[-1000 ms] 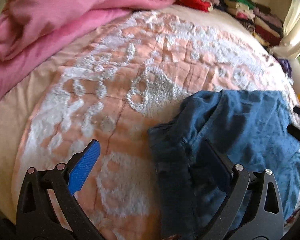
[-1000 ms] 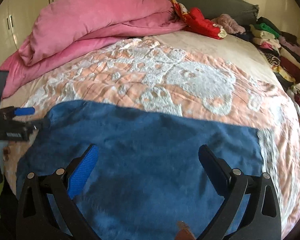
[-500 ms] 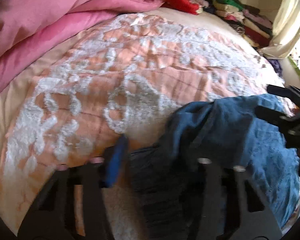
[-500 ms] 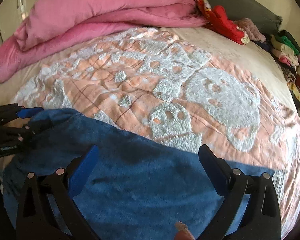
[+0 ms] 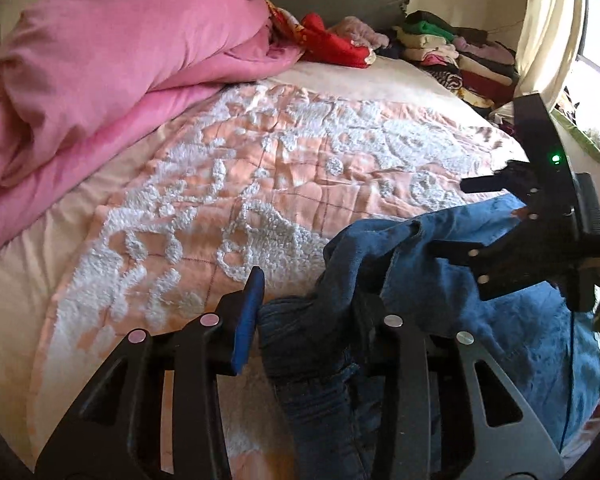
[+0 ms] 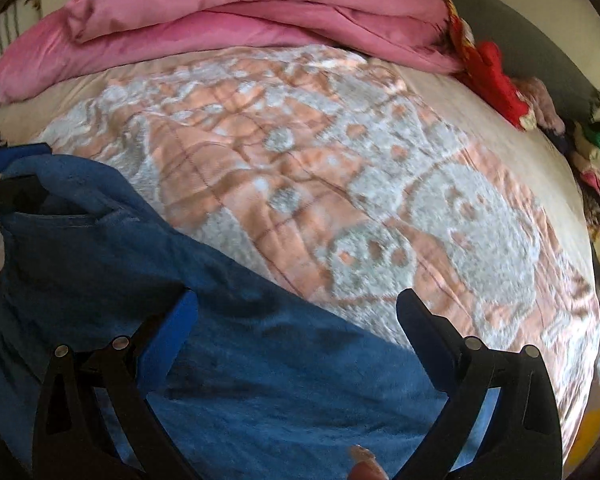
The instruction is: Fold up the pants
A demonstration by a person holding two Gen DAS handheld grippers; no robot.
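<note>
Pants (image 5: 452,280) beside pink duvet (image 5: 112,60)

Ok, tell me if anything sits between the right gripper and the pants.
Nothing visible does. The right gripper is open right above the pants, and nothing lies on the fabric there. The left gripper is clamped on a bunched end. The duvet lies far behind, off the pants.

What I see on the bed
A pink blanket (image 5: 112,52), red cloth (image 5: 332,42), and stacked clothes (image 5: 460,60) by the curtain (image 5: 548,28).
</note>
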